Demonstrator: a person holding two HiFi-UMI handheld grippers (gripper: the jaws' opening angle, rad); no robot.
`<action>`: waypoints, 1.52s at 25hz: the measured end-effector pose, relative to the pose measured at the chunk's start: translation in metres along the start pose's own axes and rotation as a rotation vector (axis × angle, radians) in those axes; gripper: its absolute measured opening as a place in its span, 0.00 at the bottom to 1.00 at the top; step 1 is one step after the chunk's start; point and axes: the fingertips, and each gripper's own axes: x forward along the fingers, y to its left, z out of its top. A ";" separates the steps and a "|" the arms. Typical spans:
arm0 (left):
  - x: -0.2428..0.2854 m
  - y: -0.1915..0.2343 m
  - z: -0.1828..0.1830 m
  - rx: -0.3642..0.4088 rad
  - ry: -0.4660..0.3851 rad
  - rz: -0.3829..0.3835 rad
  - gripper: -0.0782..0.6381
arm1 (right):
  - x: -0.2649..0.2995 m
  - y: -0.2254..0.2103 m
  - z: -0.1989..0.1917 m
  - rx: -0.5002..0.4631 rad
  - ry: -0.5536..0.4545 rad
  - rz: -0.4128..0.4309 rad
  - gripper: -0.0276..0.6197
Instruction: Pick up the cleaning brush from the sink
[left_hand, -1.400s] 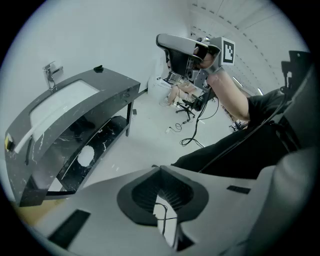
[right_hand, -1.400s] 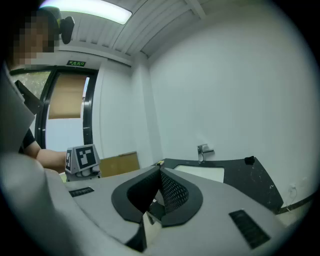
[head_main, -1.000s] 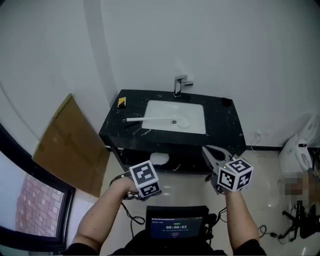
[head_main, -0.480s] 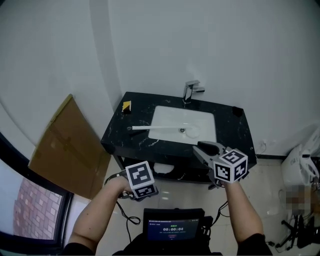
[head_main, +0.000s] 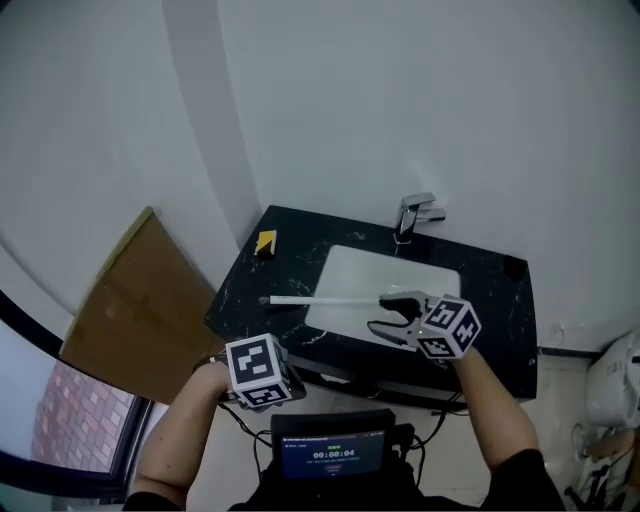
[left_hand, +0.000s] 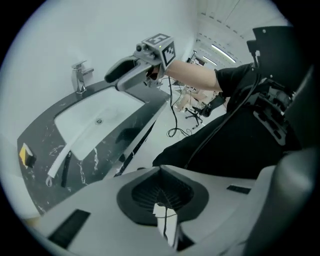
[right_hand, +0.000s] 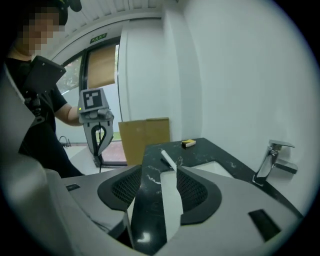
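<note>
The cleaning brush lies with its long white handle across the black counter's left part, its far end in the white sink. My right gripper hovers over the sink's front edge, just right of the handle. Its jaws are opening, with nothing between them. In the right gripper view the brush handle shows beyond the gap in my right gripper. My left gripper hangs low in front of the counter. From the right gripper view, that left gripper has its tips together and holds nothing.
A chrome faucet stands behind the basin. A yellow sponge sits at the counter's back left corner. Brown cardboard leans against the wall on the left. A small screen sits at the person's chest.
The sink has come closer. My right gripper moved forward from below the counter's front to over the basin's edge, and its jaws spread apart. The left gripper stayed low.
</note>
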 end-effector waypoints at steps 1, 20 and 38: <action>-0.004 0.010 0.005 -0.010 -0.015 -0.001 0.12 | 0.010 -0.012 -0.005 -0.022 0.035 0.033 0.44; -0.009 0.131 -0.028 -0.050 -0.016 0.004 0.12 | 0.182 -0.123 -0.105 -0.212 0.334 0.238 0.45; 0.007 0.150 -0.031 -0.101 -0.019 -0.010 0.12 | 0.185 -0.132 -0.107 -0.323 0.341 0.272 0.14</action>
